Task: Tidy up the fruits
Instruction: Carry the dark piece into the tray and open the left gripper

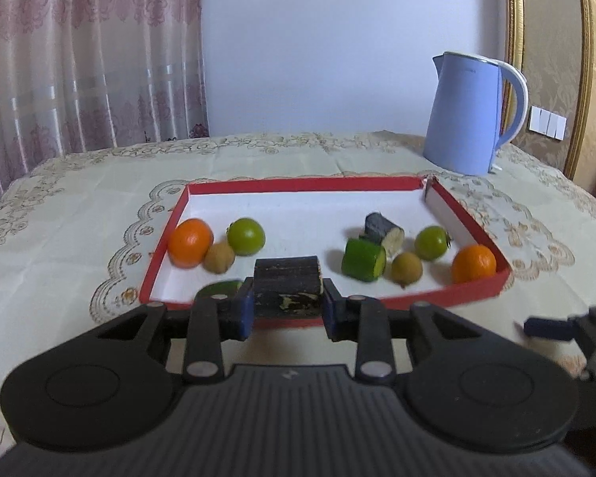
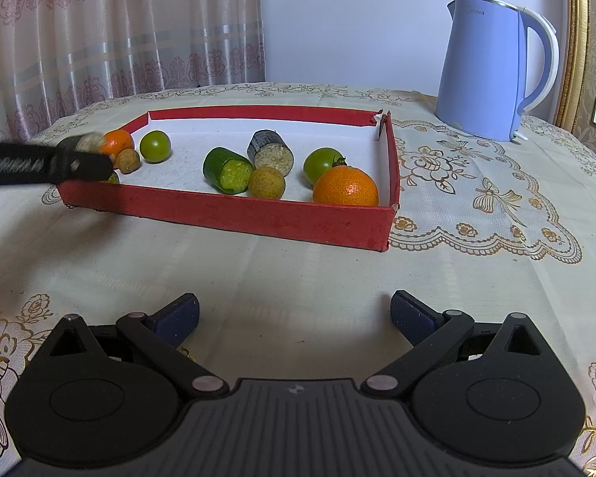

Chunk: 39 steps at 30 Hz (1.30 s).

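Tabletop carries the red tray; kettle at 1 o'clock. Left tool clamps the dark cane piece above the tray's near wall, long axis crosswise. Right tool stands wide, empty. Oranges, green fruits flank.

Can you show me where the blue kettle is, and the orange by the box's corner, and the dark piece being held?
blue kettle (image 2: 484,75), right wrist view, body.
orange (image 2: 345,186), right wrist view, peel.
dark piece (image 1: 288,284), left wrist view, side.
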### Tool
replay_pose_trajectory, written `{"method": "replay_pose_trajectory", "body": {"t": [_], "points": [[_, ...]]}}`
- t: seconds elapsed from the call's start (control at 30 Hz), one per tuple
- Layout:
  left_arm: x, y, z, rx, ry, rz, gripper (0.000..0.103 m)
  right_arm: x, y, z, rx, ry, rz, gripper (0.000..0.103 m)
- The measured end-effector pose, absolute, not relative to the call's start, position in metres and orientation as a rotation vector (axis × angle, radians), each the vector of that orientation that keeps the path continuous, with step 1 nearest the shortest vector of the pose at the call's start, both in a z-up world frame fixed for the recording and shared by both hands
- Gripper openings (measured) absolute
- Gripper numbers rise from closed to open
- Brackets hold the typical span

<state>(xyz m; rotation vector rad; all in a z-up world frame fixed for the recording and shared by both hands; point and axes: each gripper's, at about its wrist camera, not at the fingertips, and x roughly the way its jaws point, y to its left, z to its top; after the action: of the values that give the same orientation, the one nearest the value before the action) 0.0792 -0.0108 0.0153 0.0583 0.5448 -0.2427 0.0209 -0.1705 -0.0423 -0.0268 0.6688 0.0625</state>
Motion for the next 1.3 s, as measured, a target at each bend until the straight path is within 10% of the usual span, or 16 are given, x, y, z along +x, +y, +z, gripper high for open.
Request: {"method": "replay_pose_trajectory", "body": {"t": [1.3], "points": [[0.155, -0.023, -0.015, 0.066, 0.63, -0.203, 0.03, 0.021, -0.17, -0.042, -0.029, 0.669, 0.06, 0.103]]}}
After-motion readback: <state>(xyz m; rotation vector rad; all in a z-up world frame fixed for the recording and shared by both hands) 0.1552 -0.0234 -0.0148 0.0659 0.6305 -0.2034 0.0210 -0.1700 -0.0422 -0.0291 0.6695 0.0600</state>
